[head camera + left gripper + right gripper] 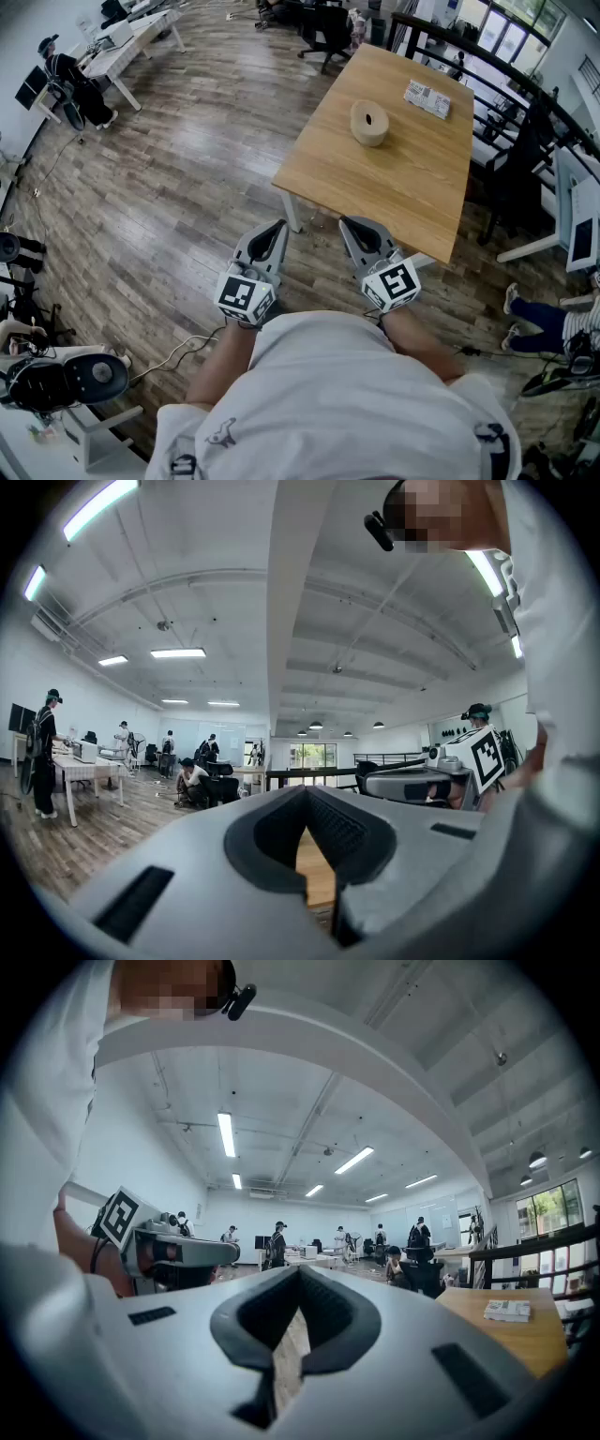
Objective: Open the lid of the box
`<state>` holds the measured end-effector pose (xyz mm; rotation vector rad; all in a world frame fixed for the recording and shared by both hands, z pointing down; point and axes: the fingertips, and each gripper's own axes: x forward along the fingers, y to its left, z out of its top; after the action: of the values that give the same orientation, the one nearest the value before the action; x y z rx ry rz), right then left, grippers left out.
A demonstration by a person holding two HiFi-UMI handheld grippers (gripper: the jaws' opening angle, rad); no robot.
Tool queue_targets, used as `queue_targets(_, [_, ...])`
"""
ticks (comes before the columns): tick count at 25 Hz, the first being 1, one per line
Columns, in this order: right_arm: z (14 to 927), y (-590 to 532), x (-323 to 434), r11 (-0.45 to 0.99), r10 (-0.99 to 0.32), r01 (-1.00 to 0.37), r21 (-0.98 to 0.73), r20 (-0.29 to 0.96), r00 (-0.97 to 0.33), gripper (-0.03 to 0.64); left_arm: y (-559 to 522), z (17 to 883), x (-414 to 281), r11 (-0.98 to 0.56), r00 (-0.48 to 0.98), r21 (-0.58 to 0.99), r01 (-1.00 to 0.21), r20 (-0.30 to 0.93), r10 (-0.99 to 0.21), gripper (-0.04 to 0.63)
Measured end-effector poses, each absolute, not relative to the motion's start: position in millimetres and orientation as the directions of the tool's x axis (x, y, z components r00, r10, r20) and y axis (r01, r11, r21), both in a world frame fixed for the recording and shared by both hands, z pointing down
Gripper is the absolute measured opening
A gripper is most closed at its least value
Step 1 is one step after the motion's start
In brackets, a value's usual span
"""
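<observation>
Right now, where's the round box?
Head view: the round box sits on the wooden table, toward its far end, left of the flat white packet.

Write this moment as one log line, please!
left gripper: shut, empty | right gripper: shut, empty | round box: on table, untouched

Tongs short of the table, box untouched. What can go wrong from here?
1. The left tongs and right tongs are both shut. Reaching the lid like that would likely shove the round beige container rather than grip it.
2. The container stands free on the wooden table with nothing bracing it, so a one-sided lid pull may lift or slide the whole thing.
3. A flat printed packet lies nearby. Which is "the box" is unclear, so the wrong one could be grabbed.
</observation>
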<state>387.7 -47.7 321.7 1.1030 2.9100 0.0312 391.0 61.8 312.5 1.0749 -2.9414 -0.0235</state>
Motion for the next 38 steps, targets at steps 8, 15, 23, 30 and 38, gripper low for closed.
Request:
queue_targets(8, [319, -44, 383, 0.753, 0.658, 0.657, 0.034, -0.022, -0.752, 0.003, 70, 313, 388, 0.766, -0.766, 0.037, -0.642, 0.007, -0.643, 0.006])
queue_targets(15, [319, -39, 379, 0.758, 0.652, 0.651, 0.039, -0.017, -0.758, 0.005, 76, 315, 383, 0.759, -0.76, 0.056, -0.649, 0.004, -0.65, 0.006])
queue_targets(23, [324, -32, 369, 0.755, 0.656, 0.656, -0.004, -0.008, -0.755, 0.005, 82, 321, 373, 0.761, -0.76, 0.015, -0.649, 0.02, -0.649, 0.006])
queue_targets(30, [332, -16, 353, 0.759, 0.651, 0.651, 0.01, 0.028, -0.759, 0.079, 103, 323, 359, 0.775, -0.774, 0.018, -0.632, 0.023, -0.632, 0.03])
queue_targets(38, [341, 32, 322, 0.745, 0.665, 0.666, 0.03, 0.045, -0.746, 0.229, 152, 335, 337, 0.773, -0.773, 0.037, -0.633, 0.025, -0.634, 0.23])
